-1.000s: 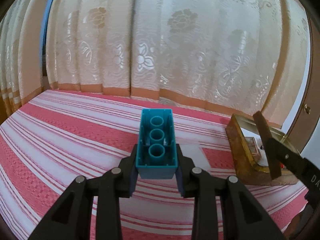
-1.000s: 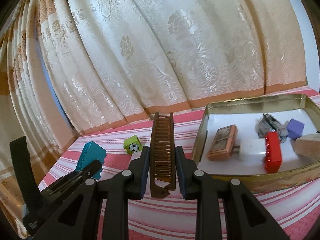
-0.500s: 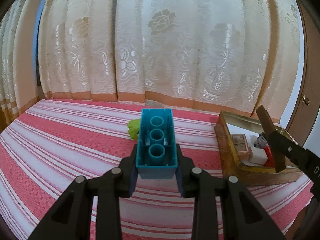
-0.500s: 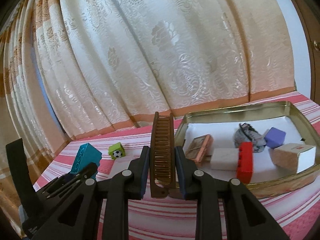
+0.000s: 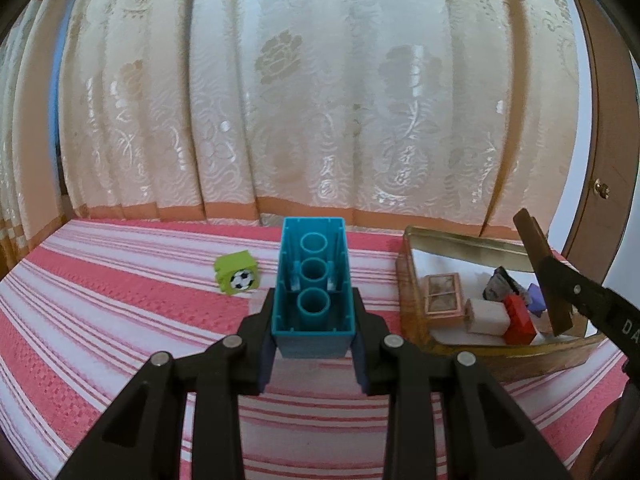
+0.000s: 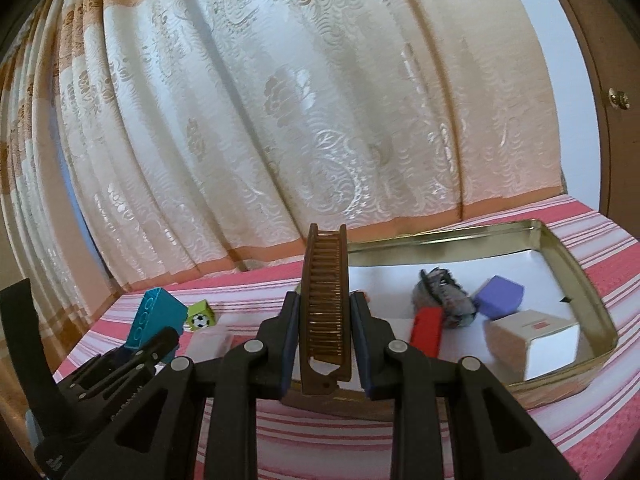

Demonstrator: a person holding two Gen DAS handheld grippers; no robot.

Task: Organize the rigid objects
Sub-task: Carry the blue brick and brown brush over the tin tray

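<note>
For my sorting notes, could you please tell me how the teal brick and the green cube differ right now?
The teal brick is long, plain and hollow, with three tubes showing; the green cube is small and carries a football picture. The teal brick is clamped in the left gripper above the striped cloth; the green cube rests loose on it. Both are outside the gold tin.

On the striped cloth (image 5: 120, 312) a cube with a football picture (image 5: 236, 273) sits far left of centre, and a metal tray (image 5: 460, 240) lies to the right. In the tray, a framed block (image 5: 443, 299) is at the left, a white block (image 5: 488, 315) just right of it, then a long brick (image 6: 427, 330), with a crumpled lump (image 6: 444, 294) behind and a small cube (image 6: 499, 296) farther right. A box (image 6: 532, 338) lies near the tray's right corner. A curtain (image 5: 320, 100) hangs behind everything.
</note>
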